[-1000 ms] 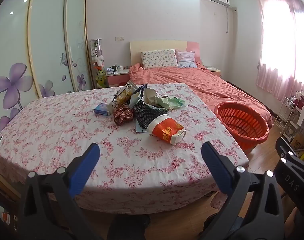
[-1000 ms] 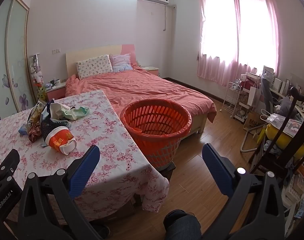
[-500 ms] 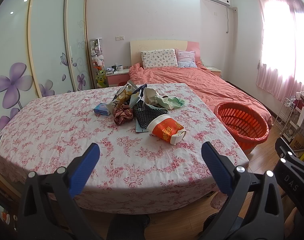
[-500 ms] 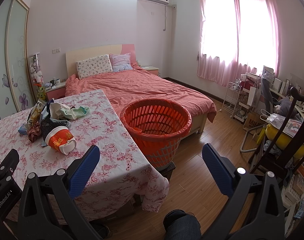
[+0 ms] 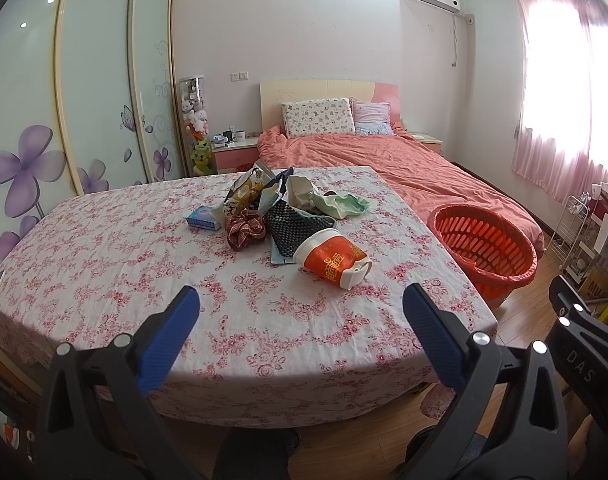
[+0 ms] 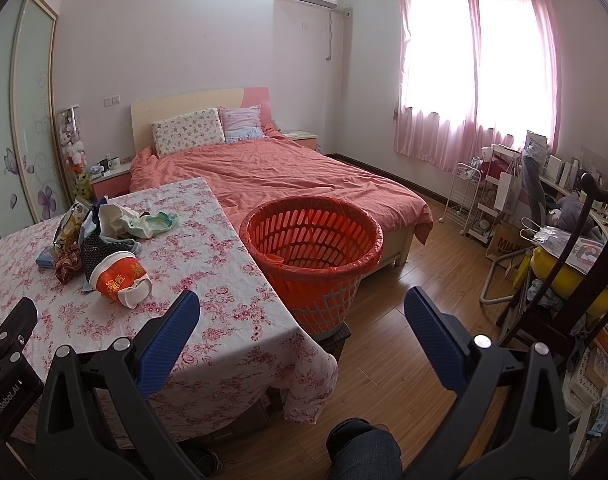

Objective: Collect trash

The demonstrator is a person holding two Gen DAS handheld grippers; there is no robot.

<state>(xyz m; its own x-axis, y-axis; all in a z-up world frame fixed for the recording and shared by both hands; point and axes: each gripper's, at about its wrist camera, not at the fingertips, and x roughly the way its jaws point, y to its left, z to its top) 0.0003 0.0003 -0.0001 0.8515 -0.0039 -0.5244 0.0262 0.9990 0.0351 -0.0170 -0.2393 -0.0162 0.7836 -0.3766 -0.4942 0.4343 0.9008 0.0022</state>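
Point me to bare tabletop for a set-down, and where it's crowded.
Free: the near strip of the table between the noodle cup and the front edge, and the wide left side beyond the tissue pack. Crowded: the trash pile at centre-back. The orange basket borders the right edge.

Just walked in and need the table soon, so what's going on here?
A person holds a tool in each hand and is set to clear trash from the table. Nothing is picked up yet: the left tool and the right tool are both open and empty. The red and white cup lies on its side nearest them, in front of a pile of wrappers. The orange basket stands beside the table.
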